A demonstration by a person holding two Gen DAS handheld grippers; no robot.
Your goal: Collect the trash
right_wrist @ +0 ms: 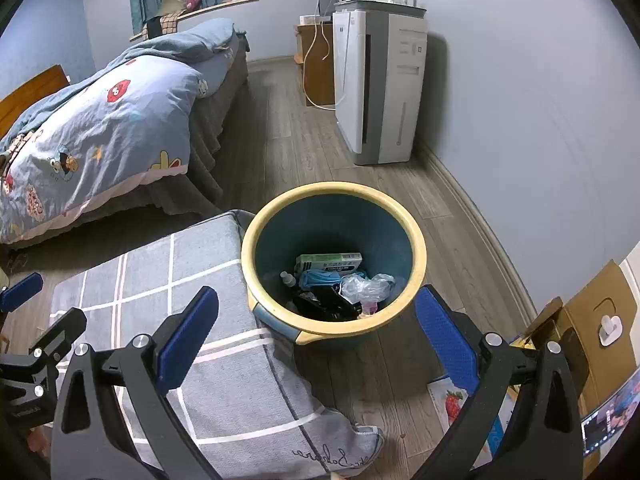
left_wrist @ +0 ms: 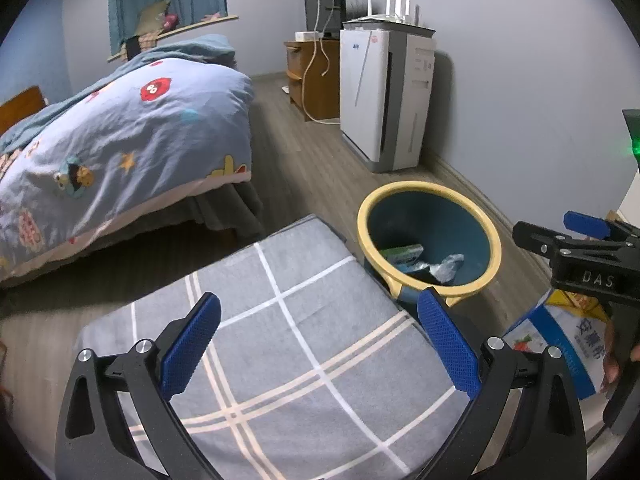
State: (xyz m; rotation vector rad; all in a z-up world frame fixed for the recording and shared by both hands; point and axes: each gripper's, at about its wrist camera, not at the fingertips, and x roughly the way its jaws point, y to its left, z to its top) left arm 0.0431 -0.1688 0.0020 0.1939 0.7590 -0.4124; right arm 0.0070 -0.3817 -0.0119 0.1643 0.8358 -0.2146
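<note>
A dark blue trash bin with a yellow rim [right_wrist: 412, 232] [left_wrist: 490, 232] stands on the wooden floor beside a grey checked cushion [left_wrist: 288, 360] [right_wrist: 208, 344]. Inside lie a green box [right_wrist: 328, 262] [left_wrist: 402, 254], crumpled clear plastic [right_wrist: 366, 286] [left_wrist: 448, 266], a blue cloth [right_wrist: 318, 278] and dark items [right_wrist: 324, 302]. My left gripper [left_wrist: 320, 344] hovers open over the cushion, nothing between its fingers. My right gripper [right_wrist: 318, 336] is open and empty above the bin's near rim; it also shows at the right edge of the left wrist view [left_wrist: 576, 236].
A bed with a cartoon quilt [left_wrist: 120, 140] fills the left. A white air purifier [right_wrist: 380, 88] and a wooden cabinet [left_wrist: 314, 76] stand against the right wall. A blue-and-white carton [left_wrist: 564, 344] and a cardboard box [right_wrist: 592, 316] sit on the floor at the right.
</note>
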